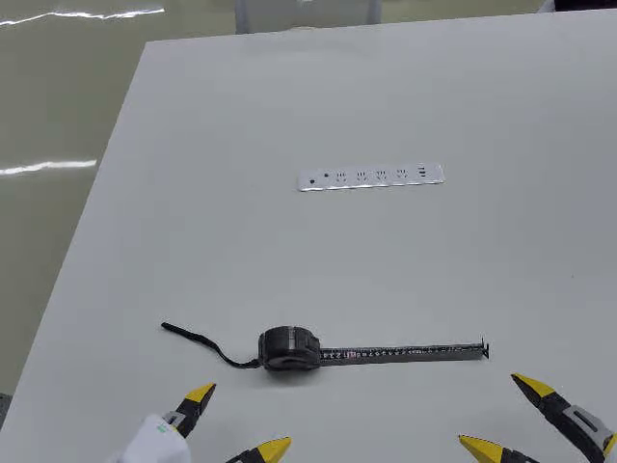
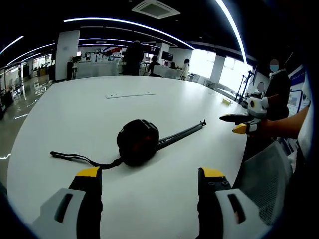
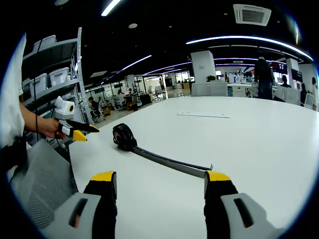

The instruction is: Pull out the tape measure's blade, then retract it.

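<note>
A black tape measure (image 1: 288, 348) lies on the white table (image 1: 386, 116), its wrist strap (image 1: 198, 340) trailing left. Its blade (image 1: 405, 353) is pulled out to the right, ending in a hook (image 1: 485, 348). My left gripper (image 1: 231, 422) sits open near the table's front edge, just in front of the case, and touches nothing. In the left gripper view the case (image 2: 138, 142) lies ahead of the open left gripper (image 2: 149, 180). My right gripper (image 1: 506, 415) hovers open a little in front of the hook. The right gripper view has the blade (image 3: 169, 161) ending near my right gripper (image 3: 160, 183).
A white power strip (image 1: 371, 177) lies flat farther back on the table. The table's left edge drops to a shiny floor (image 1: 48, 145). A grey mesh chair (image 2: 271, 174) stands beside the table. People stand in the far office background.
</note>
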Action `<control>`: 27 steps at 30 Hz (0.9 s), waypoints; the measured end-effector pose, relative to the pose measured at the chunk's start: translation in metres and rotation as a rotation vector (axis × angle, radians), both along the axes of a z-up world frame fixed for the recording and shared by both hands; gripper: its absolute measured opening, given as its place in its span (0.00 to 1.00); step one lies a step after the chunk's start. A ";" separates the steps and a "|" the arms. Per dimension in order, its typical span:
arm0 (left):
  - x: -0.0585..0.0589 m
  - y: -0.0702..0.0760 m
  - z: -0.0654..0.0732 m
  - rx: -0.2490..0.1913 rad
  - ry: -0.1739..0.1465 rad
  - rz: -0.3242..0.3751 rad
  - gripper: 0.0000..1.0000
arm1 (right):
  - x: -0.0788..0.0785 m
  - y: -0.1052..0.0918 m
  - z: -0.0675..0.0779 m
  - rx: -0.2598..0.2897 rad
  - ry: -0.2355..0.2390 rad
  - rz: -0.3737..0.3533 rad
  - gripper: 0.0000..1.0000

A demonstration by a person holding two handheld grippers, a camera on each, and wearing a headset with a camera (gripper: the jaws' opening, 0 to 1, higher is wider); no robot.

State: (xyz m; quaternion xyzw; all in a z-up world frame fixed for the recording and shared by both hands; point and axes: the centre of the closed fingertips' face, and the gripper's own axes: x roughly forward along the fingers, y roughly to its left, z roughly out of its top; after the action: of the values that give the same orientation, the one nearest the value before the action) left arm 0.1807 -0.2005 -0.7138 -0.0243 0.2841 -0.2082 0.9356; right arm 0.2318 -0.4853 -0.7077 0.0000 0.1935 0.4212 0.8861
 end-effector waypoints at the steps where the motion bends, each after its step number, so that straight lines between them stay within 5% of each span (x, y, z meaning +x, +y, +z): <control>1: 0.001 -0.001 -0.001 0.003 0.005 0.004 0.77 | 0.000 0.000 -0.001 -0.001 0.002 0.001 0.72; 18: 0.013 -0.008 -0.002 -0.029 0.032 0.065 0.80 | 0.007 -0.002 -0.010 -0.005 0.018 0.012 0.72; 27: 0.026 -0.005 -0.003 -0.001 0.040 0.088 0.82 | 0.015 -0.006 -0.013 -0.010 0.021 0.013 0.72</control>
State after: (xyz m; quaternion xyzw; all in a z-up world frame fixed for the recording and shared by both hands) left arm 0.2067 -0.2052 -0.7170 -0.0416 0.3012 -0.1664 0.9380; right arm 0.2464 -0.4914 -0.7209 -0.0014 0.2049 0.4260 0.8812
